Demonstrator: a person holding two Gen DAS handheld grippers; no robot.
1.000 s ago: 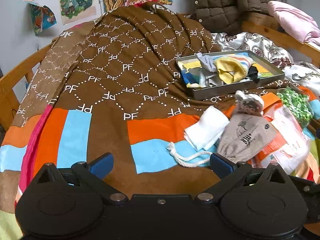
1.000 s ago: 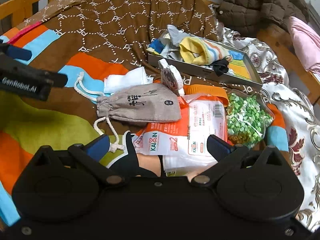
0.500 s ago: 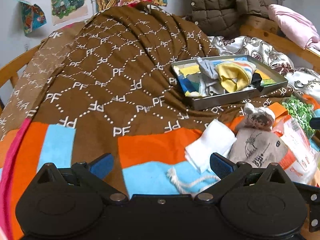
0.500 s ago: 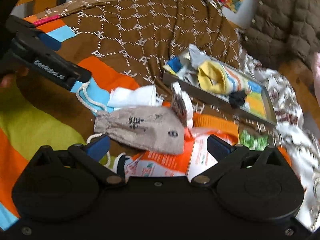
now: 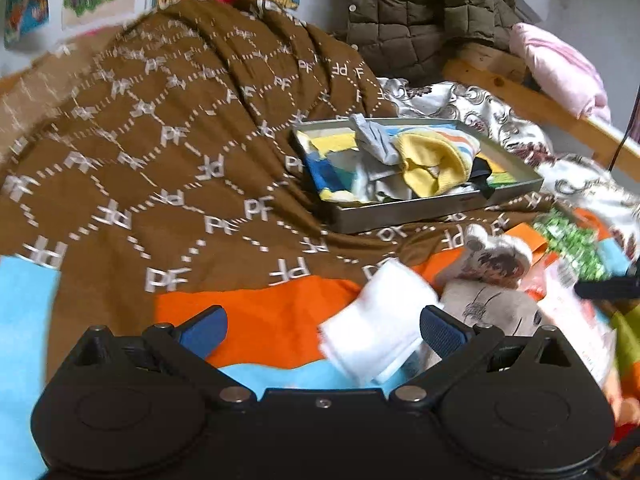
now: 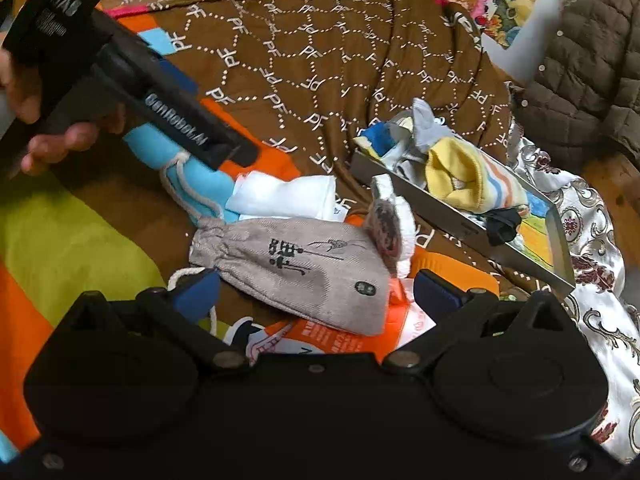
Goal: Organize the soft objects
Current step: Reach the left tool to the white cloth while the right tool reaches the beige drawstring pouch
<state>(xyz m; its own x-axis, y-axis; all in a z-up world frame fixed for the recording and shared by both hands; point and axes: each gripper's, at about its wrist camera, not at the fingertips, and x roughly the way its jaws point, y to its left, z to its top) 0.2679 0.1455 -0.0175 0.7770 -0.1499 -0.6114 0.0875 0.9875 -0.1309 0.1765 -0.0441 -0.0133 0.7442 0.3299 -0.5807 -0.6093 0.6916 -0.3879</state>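
The left gripper (image 5: 322, 330) is being held with its jaws spread wide and empty, lined up on the white folded cloth (image 5: 374, 330) for picking. The right gripper (image 6: 316, 292), equally wide and empty, is being hovered over the grey drawstring pouch (image 6: 296, 266) on the bed, near the metal tray (image 6: 460, 222) where soft items are being gathered.

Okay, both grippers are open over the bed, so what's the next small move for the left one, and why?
Probably ease the left gripper forward and a little right, so the folded white cloth sits squarely between its fingers, then close. It is open and empty, and the cloth lies loose on the blanket near the right-side finger, outside the metal tray that already holds other soft items.
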